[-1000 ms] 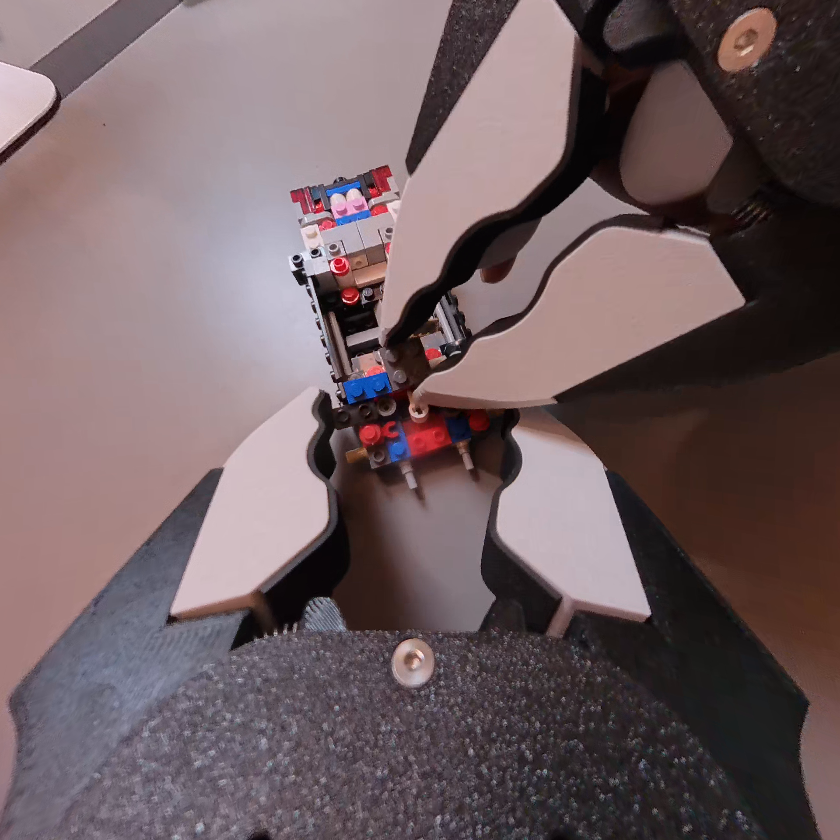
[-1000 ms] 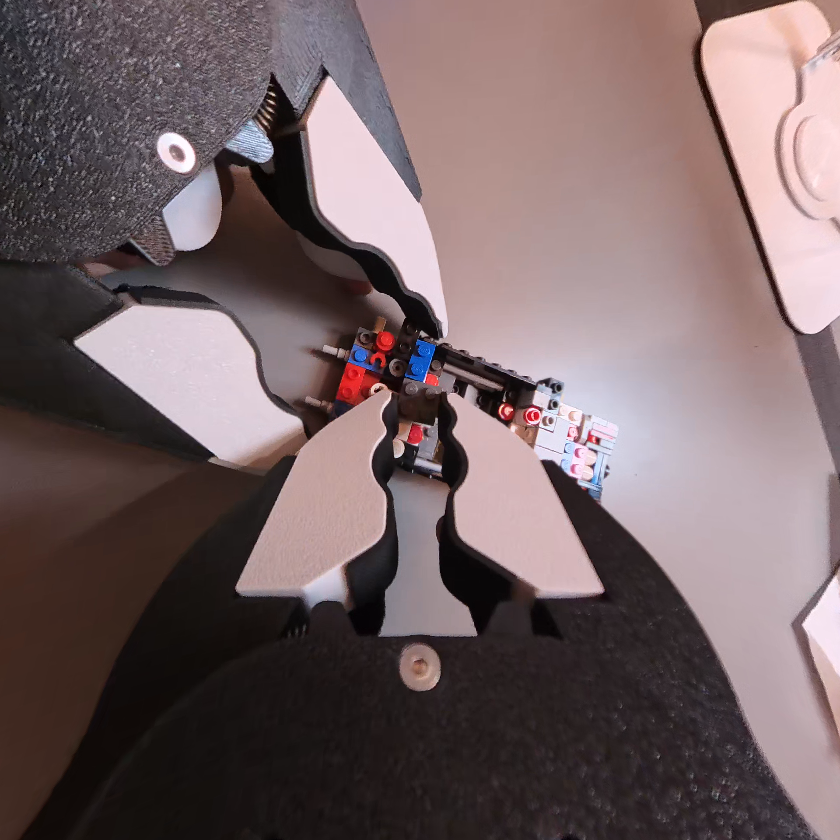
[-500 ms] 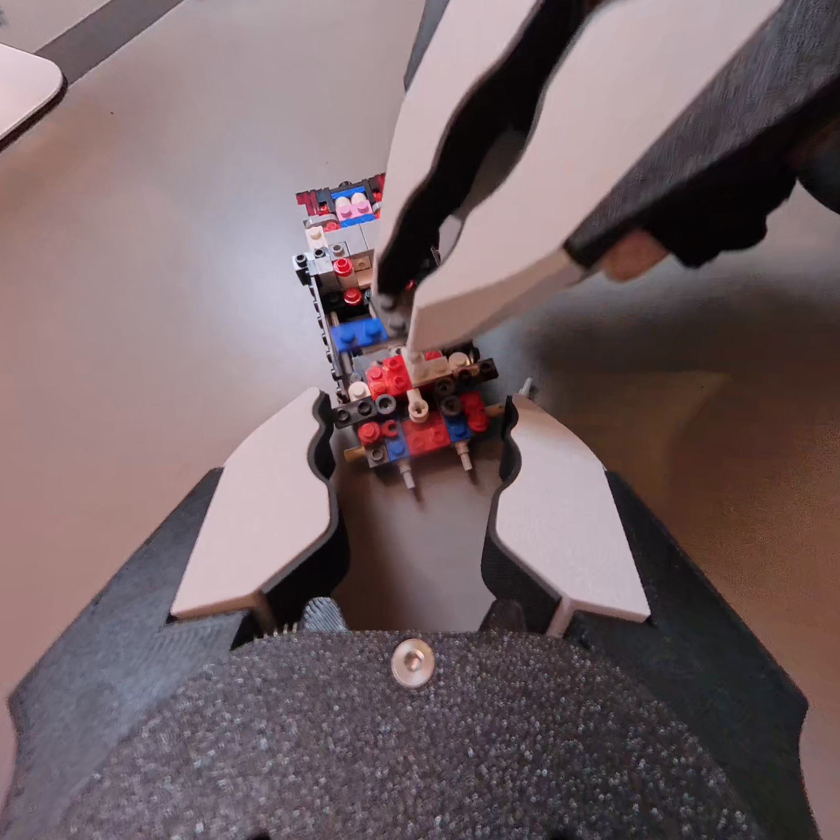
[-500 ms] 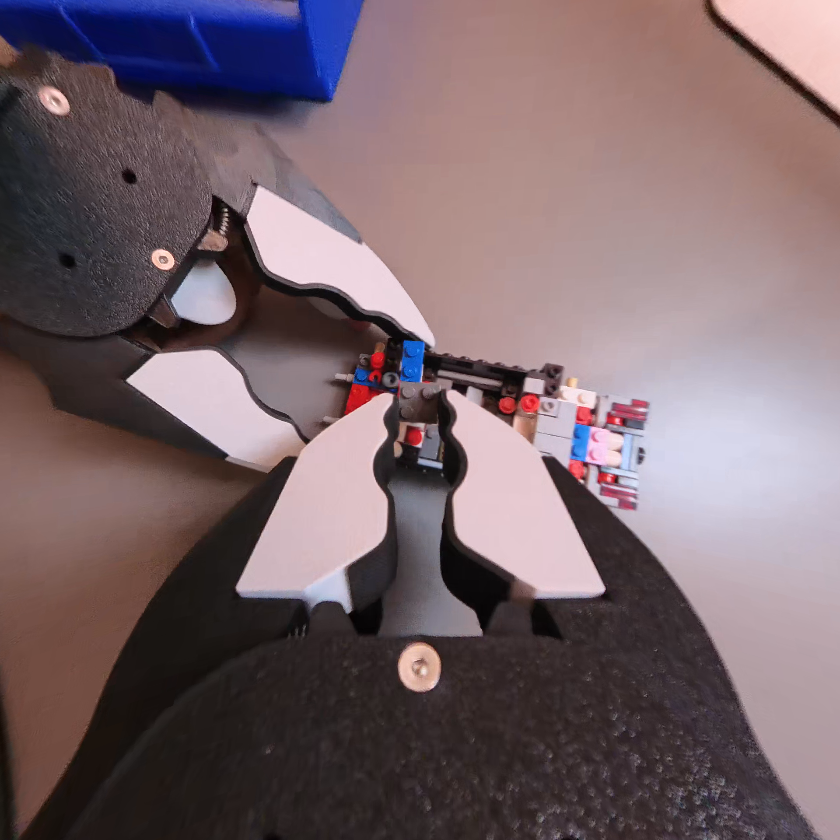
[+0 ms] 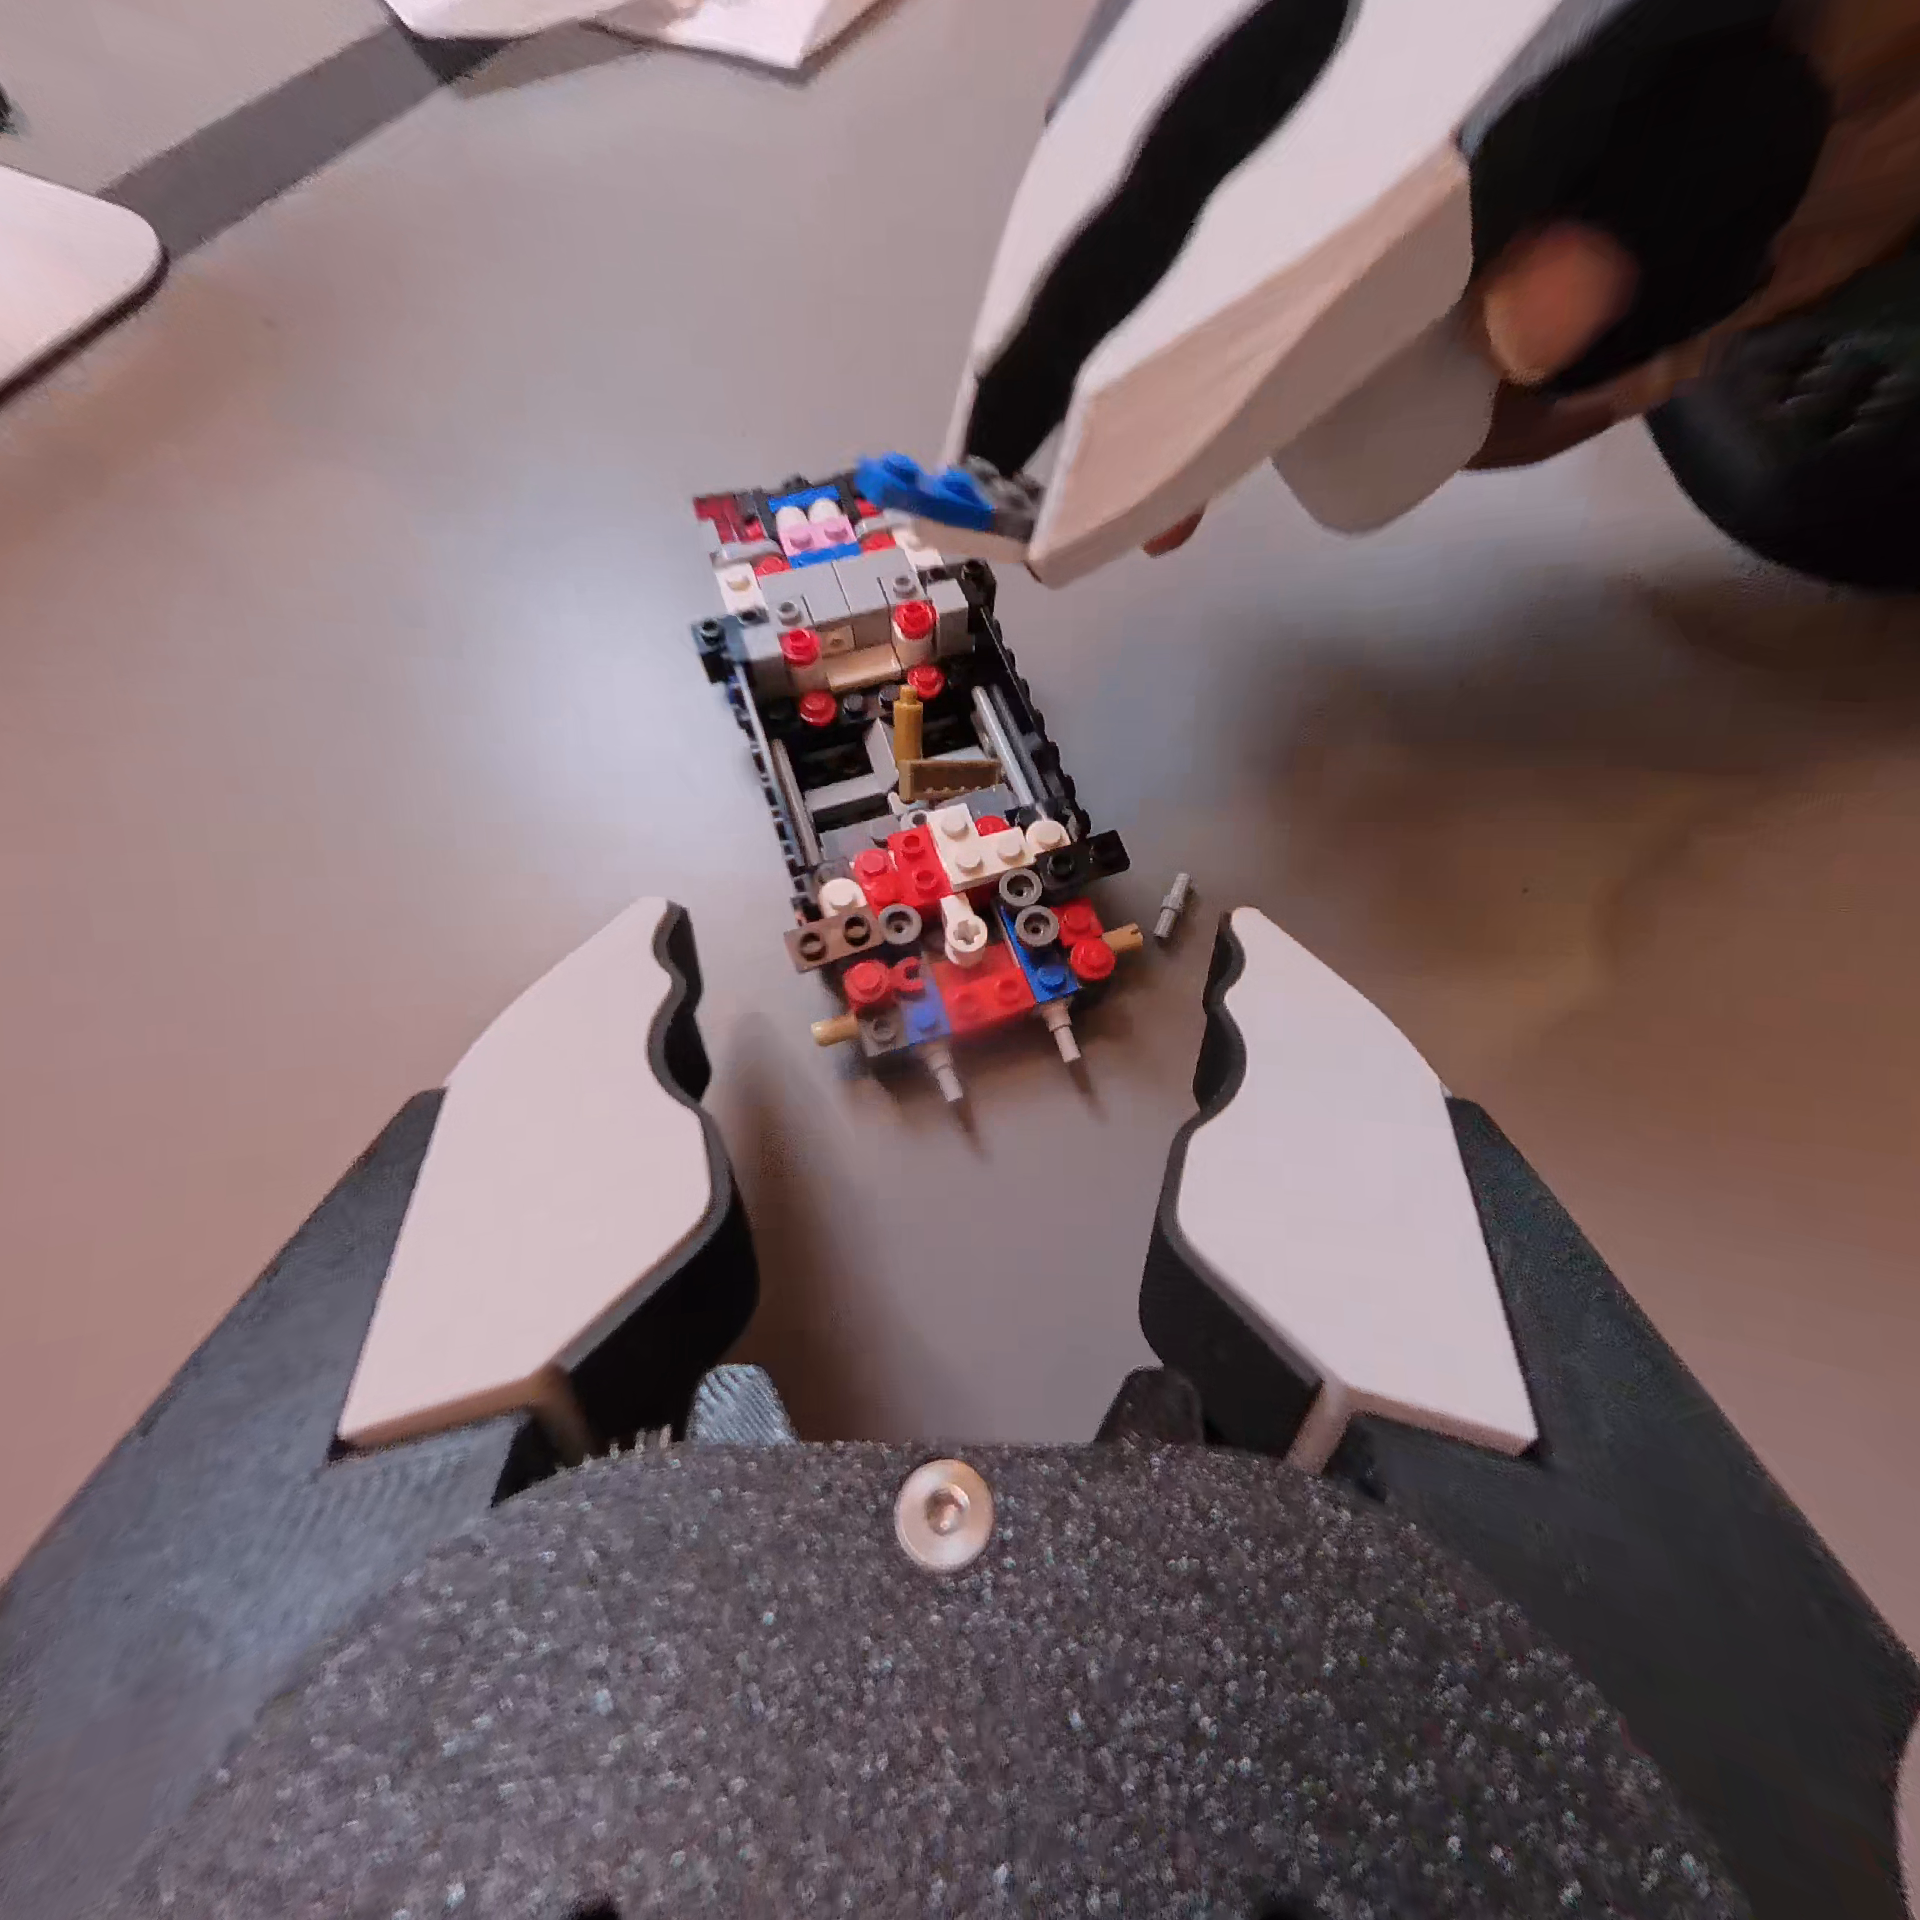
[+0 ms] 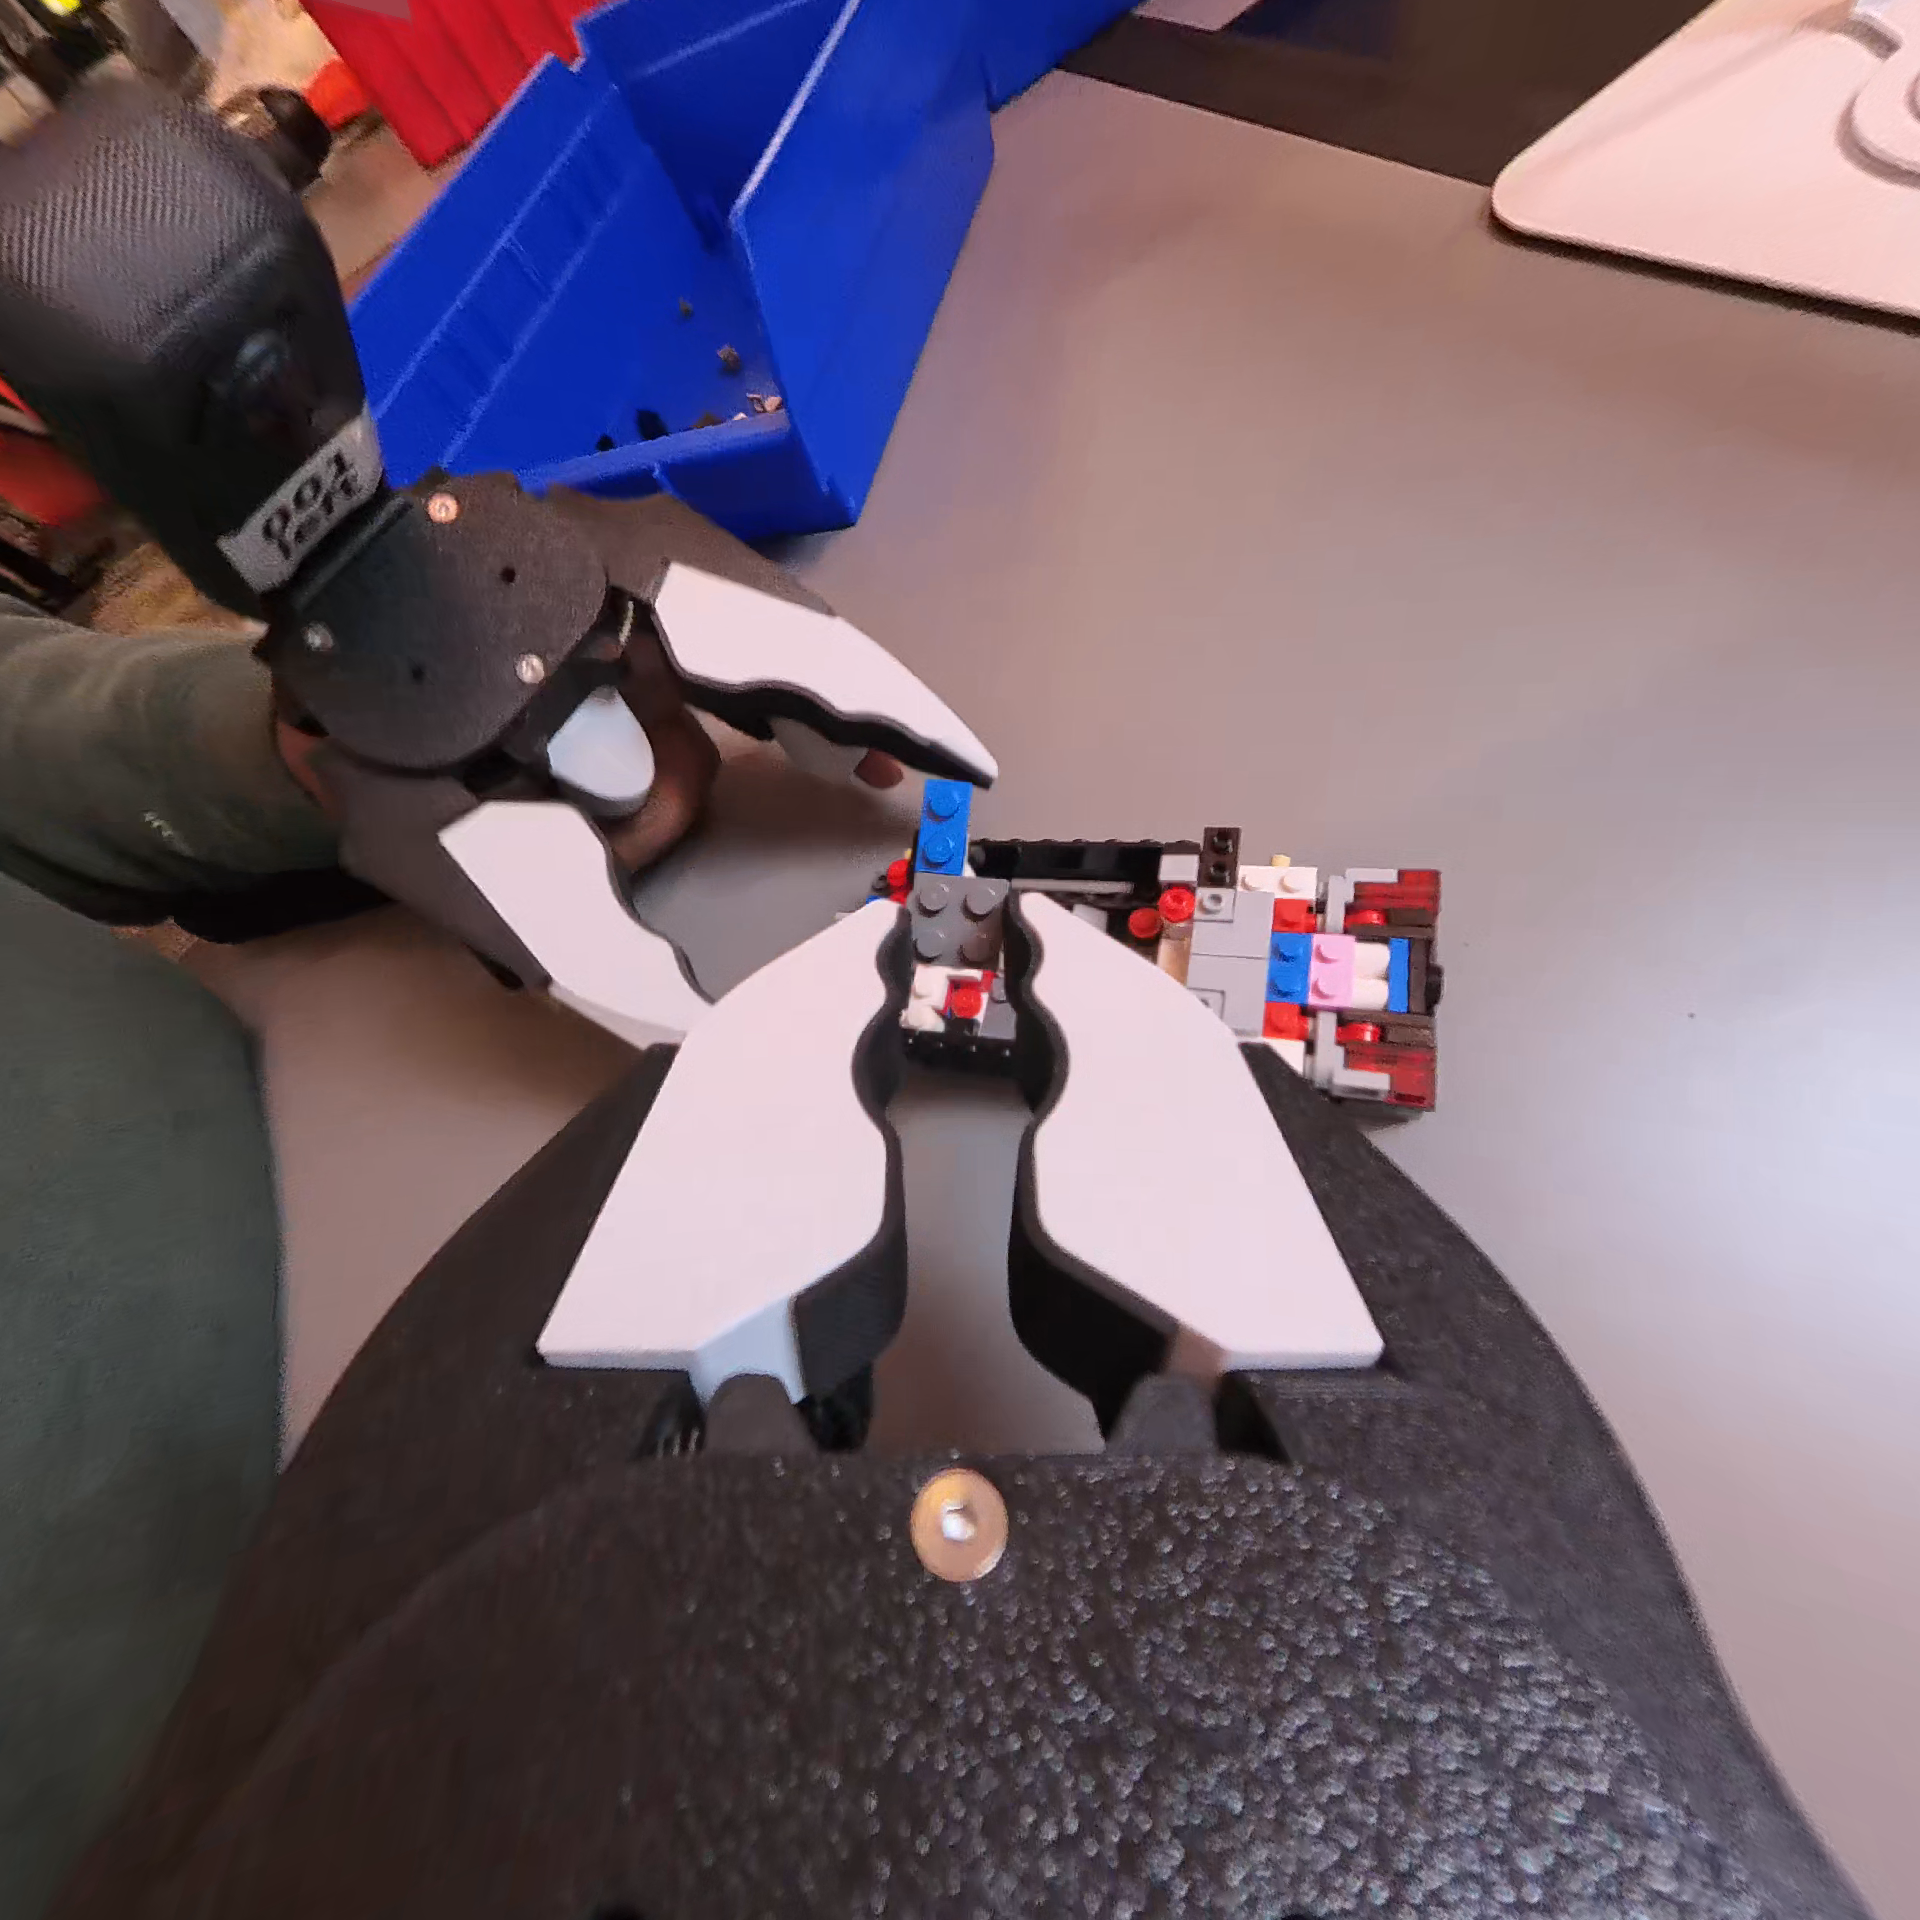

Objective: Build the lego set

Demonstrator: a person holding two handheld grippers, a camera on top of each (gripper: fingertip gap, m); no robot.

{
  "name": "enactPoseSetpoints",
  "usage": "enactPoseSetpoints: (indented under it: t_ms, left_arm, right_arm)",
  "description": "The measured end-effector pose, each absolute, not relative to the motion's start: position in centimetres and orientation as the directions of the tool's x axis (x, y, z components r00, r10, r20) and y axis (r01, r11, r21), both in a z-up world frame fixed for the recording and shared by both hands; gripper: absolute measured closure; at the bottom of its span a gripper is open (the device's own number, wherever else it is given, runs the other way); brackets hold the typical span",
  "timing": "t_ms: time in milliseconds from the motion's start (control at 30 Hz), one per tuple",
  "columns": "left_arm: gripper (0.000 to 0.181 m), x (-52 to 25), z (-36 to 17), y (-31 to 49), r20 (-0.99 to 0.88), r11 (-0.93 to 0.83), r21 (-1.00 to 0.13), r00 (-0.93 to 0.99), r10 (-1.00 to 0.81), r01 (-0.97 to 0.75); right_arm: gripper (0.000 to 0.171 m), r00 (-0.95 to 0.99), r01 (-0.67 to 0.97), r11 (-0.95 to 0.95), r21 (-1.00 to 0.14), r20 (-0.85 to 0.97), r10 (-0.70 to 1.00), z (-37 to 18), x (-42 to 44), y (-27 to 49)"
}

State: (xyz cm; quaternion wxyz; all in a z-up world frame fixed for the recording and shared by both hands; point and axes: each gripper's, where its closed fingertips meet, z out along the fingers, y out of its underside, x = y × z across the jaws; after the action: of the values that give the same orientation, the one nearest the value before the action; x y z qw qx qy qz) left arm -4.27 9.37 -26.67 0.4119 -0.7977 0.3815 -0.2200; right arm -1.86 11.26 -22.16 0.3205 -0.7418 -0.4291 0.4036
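A long partly built lego model (image 5: 904, 769) of black, grey, red, white and blue bricks lies flat on the grey table. My left gripper (image 5: 951, 920) is open, its fingers on either side of the model's near end and not touching it. My right gripper (image 6: 956, 920) is shut on a small piece (image 6: 956, 914), a dark grey plate with a blue plate (image 6: 943, 826) joined to it. It holds the piece in the air above the model's far end, as the left wrist view (image 5: 940, 497) shows. The model also shows in the right wrist view (image 6: 1278, 956), and so does the left gripper (image 6: 831, 894).
A small loose grey pin (image 5: 1174, 920) lies on the table beside the model's near right corner. A blue bin (image 6: 675, 291) with a few small parts stands behind the left gripper. A white pad (image 6: 1714, 177) lies far right. A person's sleeve (image 6: 104, 779) is at the left. The gap from one gripper's tips to the other's is roughly 6 cm.
My right gripper has lifted up and away from the model's middle with the grey and blue piece. My left gripper has opened wider and drawn back from the model's near end.
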Motion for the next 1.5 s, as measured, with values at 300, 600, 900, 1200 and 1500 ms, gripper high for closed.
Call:
enactPoseSetpoints:
  t_ms: [300, 600, 900, 1200, 1500]
  left_arm:
    - [0.129, -5.5, -20.2, 9.2, 0.370, -0.433, -0.902, 0.498, -0.784, -0.012]
    - [0.166, -4.5, -19.1, 8.0, 0.484, -0.494, -0.866, 0.372, -0.792, 0.073]
    - [0.176, -4.7, -19.3, 8.1, 0.124, -0.223, -0.965, 0.511, -0.851, -0.138]
    - [0.176, -8.4, -16.2, 10.2, -0.135, -0.035, -0.971, 0.660, -0.739, -0.237]
    - [0.176, -27.2, -16.0, 13.4, -0.152, -0.340, -0.915, 0.968, -0.202, -0.215]
  right_arm:
    - [0.154, 0.205, 0.450, 0.051, -0.892, 0.158, 0.966, -21.8, -2.9, 9.8]
    - [0.155, 0.143, 0.507, 0.439, -0.742, 0.574, 0.806, -20.3, -4.5, 9.1]
    - [0.154, 0.180, 0.573, 0.557, -0.602, 0.755, 0.630, -19.9, -4.7, 9.4]
    - [0.155, 0.297, 0.540, 0.372, -0.755, 0.584, 0.755, -20.0, -3.6, 11.2]
    - [0.154, 0.438, 0.397, 0.210, -0.893, 0.386, 0.812, -17.9, -0.9, 13.8]
